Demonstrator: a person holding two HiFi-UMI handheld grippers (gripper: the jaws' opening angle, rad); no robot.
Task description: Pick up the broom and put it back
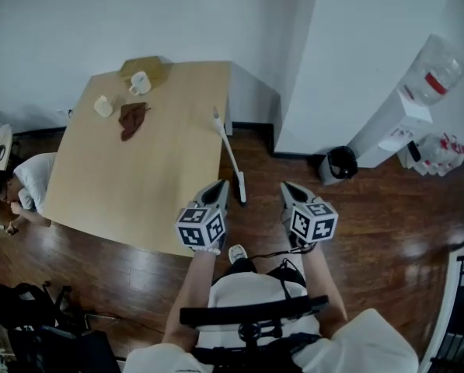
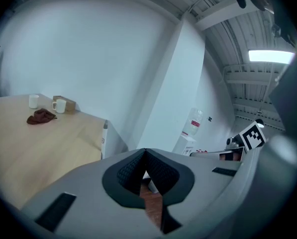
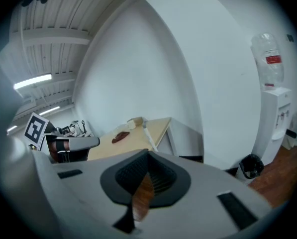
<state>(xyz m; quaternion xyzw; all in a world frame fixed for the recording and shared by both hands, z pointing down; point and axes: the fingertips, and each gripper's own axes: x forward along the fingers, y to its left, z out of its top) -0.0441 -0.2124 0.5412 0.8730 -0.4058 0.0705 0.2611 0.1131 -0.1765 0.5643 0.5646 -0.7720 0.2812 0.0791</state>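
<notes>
At the table's (image 1: pixel 138 179) right edge leans the broom (image 1: pixel 230 152), white handle up against the tabletop, head down on the wood floor (image 1: pixel 387 208). Both grippers are out in front of the person, side by side: the left gripper (image 1: pixel 220 185), near the broom's head, is pinched together on nothing, and the right gripper (image 1: pixel 287 186) is likewise closed and empty (a cup (image 1: pixel 139 82) and a brown cloth (image 1: pixel 132 120) sit far across the table).

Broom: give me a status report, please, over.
Left claw, right claw: both shut, empty. Broom untouched, leaning at table edge, ahead of claws. No obstacle seen.
</notes>
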